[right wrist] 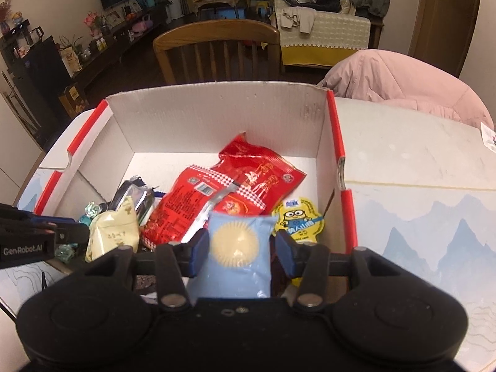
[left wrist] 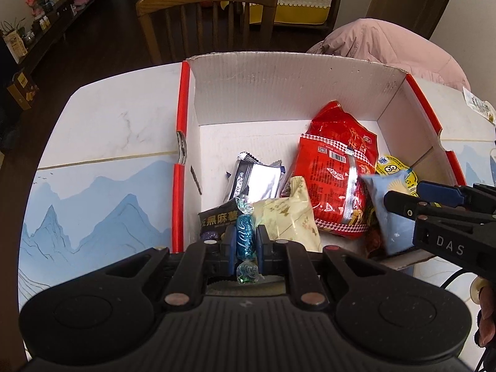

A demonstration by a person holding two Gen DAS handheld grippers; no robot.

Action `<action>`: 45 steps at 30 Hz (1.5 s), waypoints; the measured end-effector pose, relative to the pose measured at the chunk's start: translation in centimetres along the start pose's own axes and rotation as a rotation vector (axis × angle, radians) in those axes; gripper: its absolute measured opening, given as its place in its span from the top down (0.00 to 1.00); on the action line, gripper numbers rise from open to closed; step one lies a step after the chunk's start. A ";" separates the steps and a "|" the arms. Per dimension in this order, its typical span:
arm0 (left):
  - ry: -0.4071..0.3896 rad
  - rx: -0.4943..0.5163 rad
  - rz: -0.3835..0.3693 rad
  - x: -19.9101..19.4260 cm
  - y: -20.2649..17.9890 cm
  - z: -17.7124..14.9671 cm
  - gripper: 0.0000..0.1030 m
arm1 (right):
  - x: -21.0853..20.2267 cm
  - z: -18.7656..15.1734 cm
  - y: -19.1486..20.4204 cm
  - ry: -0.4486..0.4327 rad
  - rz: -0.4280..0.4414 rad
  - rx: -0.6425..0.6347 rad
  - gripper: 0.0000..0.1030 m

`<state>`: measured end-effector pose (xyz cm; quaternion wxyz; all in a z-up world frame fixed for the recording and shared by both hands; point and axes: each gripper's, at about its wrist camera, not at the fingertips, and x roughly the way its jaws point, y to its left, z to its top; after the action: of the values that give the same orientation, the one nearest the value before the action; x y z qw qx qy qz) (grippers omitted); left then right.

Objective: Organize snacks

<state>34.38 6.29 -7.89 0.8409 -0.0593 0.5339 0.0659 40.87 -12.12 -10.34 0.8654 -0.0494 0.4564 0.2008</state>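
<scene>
Left hand-held gripper (left wrist: 244, 245): clamped tight on blue candy (left wrist: 245, 236), above box (left wrist: 279, 71) near edge | Right hand-held gripper (right wrist: 238, 245): part open, pads gripping pale blue packet (right wrist: 237, 257) over box | Box on counter (left wrist: 102, 130): red bag (left wrist: 338, 167), silver packet (left wrist: 257, 179), cream packet (left wrist: 285, 217), yellow pouch (right wrist: 299, 220) inside.

box (left wrist: 279, 86): matt corrugated cardboard, red glossy edges | red bag (left wrist: 336, 167): shiny plastic film | candy (left wrist: 245, 235): glittery crinkled foil wrap | blue packet (right wrist: 237, 257): smooth satin plastic | chair (right wrist: 217, 46): varnished wood | table (left wrist: 102, 124): smooth, marble-look
</scene>
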 end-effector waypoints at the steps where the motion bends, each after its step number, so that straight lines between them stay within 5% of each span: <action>1: 0.000 0.002 0.008 -0.1 0.0 -0.1 0.88 | -0.1 -0.1 0.0 0.000 -0.009 -0.001 0.53; 17: -0.088 -0.025 -0.041 -4.6 0.4 -2.6 0.77 | -7.2 -1.2 1.0 -0.123 0.080 -0.007 0.36; 23: -0.126 -0.027 -0.058 -7.0 0.3 -3.8 0.70 | -10.2 -1.8 1.0 -0.178 0.101 0.012 0.19; 27: -0.168 -0.015 -0.056 -8.7 0.1 -4.9 0.44 | -11.9 -2.4 1.2 -0.202 0.103 0.002 0.10; 45: -0.331 -0.012 -0.090 -15.5 0.1 -9.2 0.17 | -17.8 -5.9 1.3 -0.309 0.144 0.045 0.00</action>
<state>19.65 4.06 2.22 0.9191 -0.0763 0.3844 0.0403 26.88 -17.86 0.80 0.9094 0.0345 0.3248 0.2573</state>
